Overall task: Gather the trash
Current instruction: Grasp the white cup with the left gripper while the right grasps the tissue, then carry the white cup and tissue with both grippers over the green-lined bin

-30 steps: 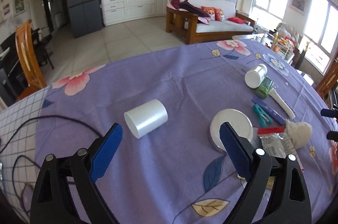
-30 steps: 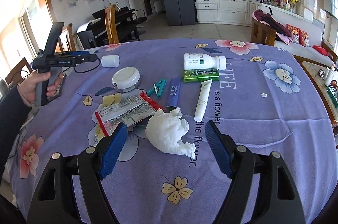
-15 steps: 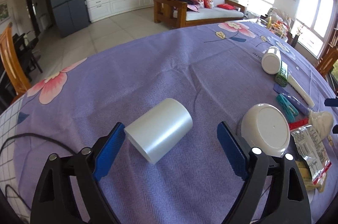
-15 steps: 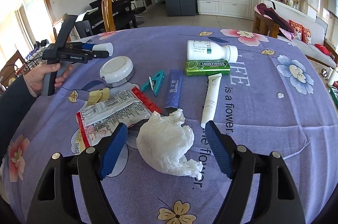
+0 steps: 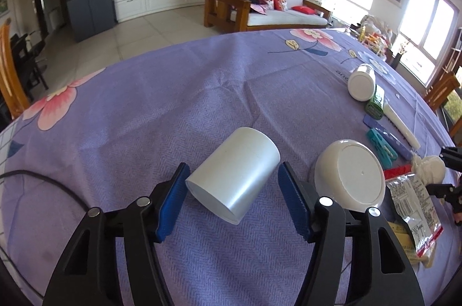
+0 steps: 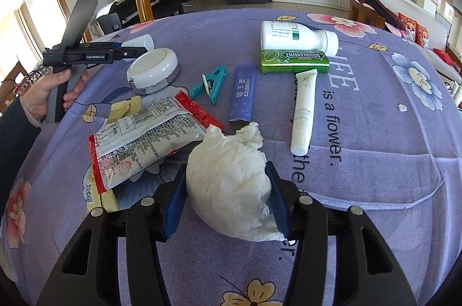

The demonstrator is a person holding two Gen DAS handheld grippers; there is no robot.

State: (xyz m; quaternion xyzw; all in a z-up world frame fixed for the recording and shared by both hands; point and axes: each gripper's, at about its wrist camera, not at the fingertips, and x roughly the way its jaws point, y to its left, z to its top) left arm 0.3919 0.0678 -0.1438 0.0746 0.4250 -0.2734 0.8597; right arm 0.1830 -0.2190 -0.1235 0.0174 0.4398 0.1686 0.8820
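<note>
Your right tongs (image 6: 226,200) are clamped on the crumpled tissue (image 6: 228,184) at the near surface, while your left tongs (image 5: 232,197) stand apart around the tipped cup (image 5: 234,176), which may roll away if nudged.

on the table (image 6: 375,176), the tissue (image 6: 231,187) sits between my right gripper's (image 6: 228,199) pads, the wrapper (image 6: 144,138) to its left, the tube (image 6: 303,109) beyond right. the cup (image 5: 234,173) lies between my left gripper's (image 5: 234,199) pads, the bowl (image 5: 350,176) to its right.
</note>
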